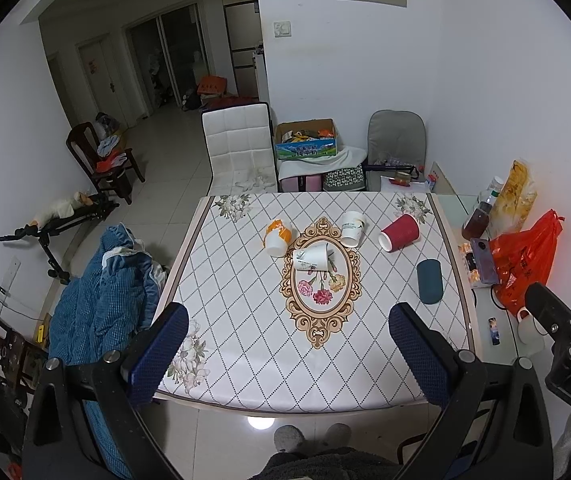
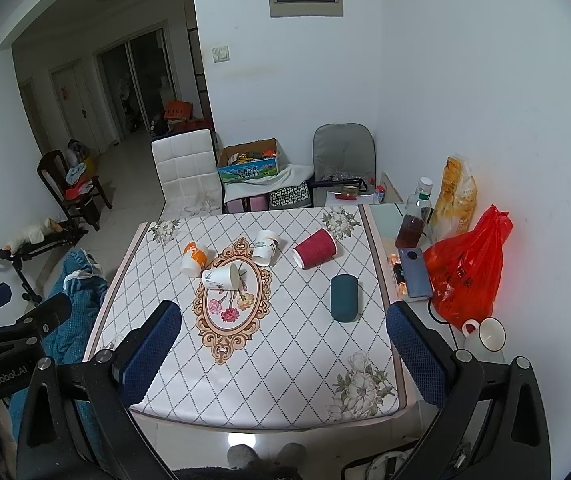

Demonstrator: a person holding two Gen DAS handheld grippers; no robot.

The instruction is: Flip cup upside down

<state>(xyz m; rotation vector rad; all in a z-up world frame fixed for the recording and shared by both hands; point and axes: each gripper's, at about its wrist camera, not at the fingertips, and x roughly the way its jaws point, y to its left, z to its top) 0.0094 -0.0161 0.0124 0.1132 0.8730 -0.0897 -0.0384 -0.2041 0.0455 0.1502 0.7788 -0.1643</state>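
Note:
Several paper cups lie on their sides on the patterned tablecloth (image 1: 245,320): an orange-and-white cup (image 1: 278,235), a white printed cup (image 1: 311,258) on the floral medallion, a white cup (image 1: 352,227), a red cup (image 1: 399,232) and a dark teal cup (image 1: 430,281). The right wrist view shows them too: orange (image 2: 193,259), white printed (image 2: 221,277), white (image 2: 266,246), red (image 2: 314,253), teal (image 2: 344,297). My left gripper (image 1: 289,354) is open and empty above the table's near edge. My right gripper (image 2: 285,354) is open and empty, also near the front edge.
A red plastic bag (image 2: 465,268), a phone (image 2: 415,272), a bottle (image 2: 413,220), a snack bag (image 2: 455,196) and a white mug (image 2: 485,334) crowd the glass strip at the right. A blue quilt (image 1: 101,300) lies left of the table. Chairs (image 1: 239,152) stand behind.

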